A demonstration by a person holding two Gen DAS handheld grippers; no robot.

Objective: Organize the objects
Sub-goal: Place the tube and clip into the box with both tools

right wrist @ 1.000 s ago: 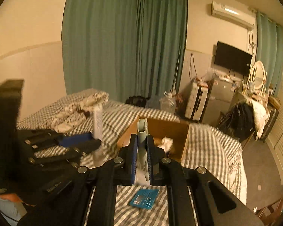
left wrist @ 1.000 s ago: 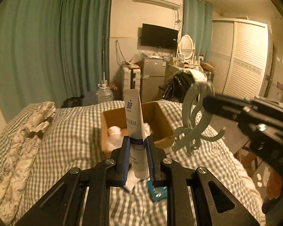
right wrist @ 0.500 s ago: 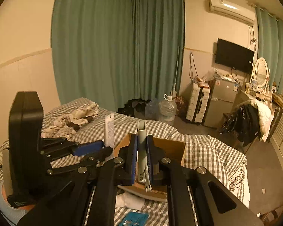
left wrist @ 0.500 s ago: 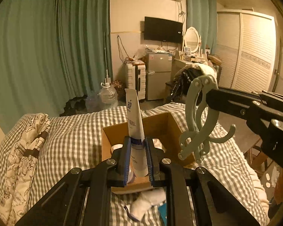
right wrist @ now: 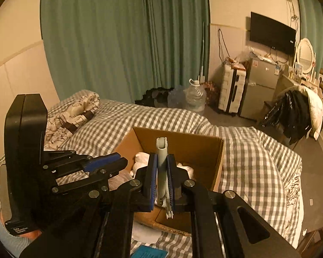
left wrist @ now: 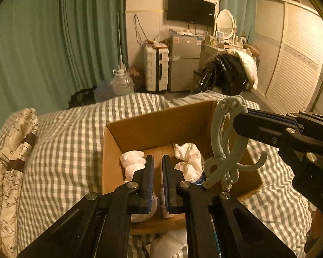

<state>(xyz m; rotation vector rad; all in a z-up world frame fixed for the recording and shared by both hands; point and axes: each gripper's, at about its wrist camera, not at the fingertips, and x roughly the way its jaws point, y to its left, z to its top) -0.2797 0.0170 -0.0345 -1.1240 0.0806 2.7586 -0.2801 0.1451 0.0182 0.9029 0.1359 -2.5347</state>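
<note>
My right gripper (right wrist: 161, 172) grips the hanger (left wrist: 224, 142) over the box (left wrist: 161, 126); its hooks might snag the rim. Left gripper (left wrist: 157, 172) is slightly parted, empty.

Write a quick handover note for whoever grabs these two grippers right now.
Left gripper: over the brown cardboard box, jaws nearly together, nothing seen between them.
Right gripper: shut on the grey-green plastic folding hanger, held above the box.
Done: white crumpled cloths lie in the box.
To do: drop the hanger in; a blue packet lies on the checked bedspread near the box.
</note>
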